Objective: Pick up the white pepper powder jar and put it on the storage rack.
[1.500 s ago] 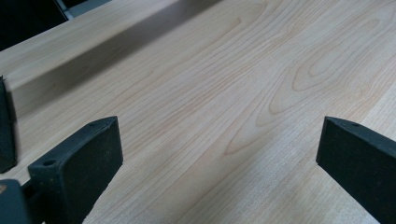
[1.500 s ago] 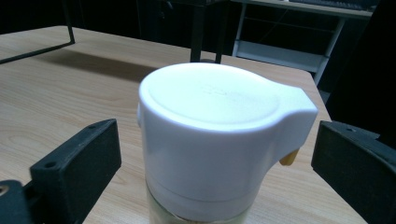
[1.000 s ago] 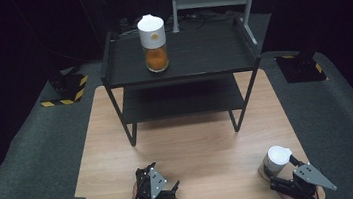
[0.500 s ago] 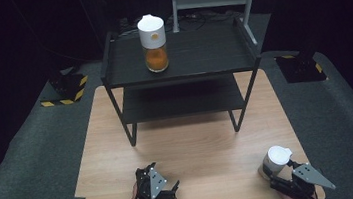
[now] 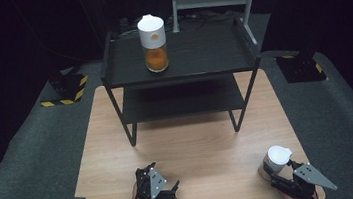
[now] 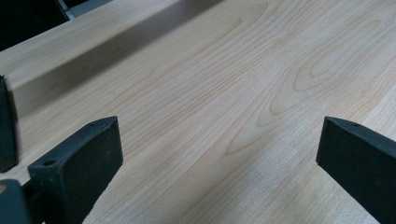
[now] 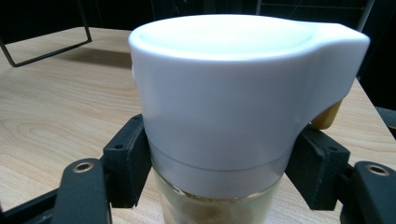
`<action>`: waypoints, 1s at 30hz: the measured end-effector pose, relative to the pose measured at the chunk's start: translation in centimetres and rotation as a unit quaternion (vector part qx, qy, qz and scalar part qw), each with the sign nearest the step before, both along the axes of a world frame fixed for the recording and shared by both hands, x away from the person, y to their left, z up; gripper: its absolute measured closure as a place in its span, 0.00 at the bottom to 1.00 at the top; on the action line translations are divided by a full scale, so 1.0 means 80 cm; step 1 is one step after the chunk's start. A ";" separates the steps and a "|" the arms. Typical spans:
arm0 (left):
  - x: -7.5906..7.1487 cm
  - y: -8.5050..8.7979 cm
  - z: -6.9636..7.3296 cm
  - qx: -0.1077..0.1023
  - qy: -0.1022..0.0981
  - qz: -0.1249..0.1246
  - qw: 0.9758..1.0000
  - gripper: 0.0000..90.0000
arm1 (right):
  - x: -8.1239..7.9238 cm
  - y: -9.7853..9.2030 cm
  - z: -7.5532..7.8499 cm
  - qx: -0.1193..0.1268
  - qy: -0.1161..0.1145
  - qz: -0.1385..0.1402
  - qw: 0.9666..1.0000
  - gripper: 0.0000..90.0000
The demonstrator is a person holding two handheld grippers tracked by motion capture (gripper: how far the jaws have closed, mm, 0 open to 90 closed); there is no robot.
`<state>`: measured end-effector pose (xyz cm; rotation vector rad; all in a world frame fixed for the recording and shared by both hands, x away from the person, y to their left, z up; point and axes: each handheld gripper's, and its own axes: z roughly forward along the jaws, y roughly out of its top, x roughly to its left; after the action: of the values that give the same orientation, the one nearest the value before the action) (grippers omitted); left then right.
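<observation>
Right gripper (image 5: pixel 277 172) has just clamped its jaws onto the white-lidded glass jar (image 7: pixel 224 116) at the table's (image 5: pixel 205 146) five o'clock corner. Left gripper (image 5: pixel 172 188), down at seven o'clock, sits wide open over bare wood.

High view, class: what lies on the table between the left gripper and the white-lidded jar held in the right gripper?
Nothing: the high view shows bare wooden table between the left gripper and the jar.

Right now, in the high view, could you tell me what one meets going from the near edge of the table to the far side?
Left gripper and right gripper → white-lidded jar → black shelf rack → orange-filled jar.
</observation>
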<state>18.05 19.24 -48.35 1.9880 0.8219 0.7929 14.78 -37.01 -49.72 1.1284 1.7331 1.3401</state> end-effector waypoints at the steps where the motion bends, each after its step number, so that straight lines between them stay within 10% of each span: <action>1: 0.000 0.000 0.000 0.000 0.000 0.000 1.000 0.01 | 0.000 0.000 0.000 0.000 0.000 0.000 1.000 0.34; 30: 0.000 0.002 0.000 -0.002 0.000 -0.004 1.000 0.01 | -0.006 0.033 0.027 0.009 -0.066 0.041 0.997 0.34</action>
<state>18.05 19.42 -48.35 1.9871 0.8129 0.7868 14.33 -34.36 -47.59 0.9654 1.6901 1.4499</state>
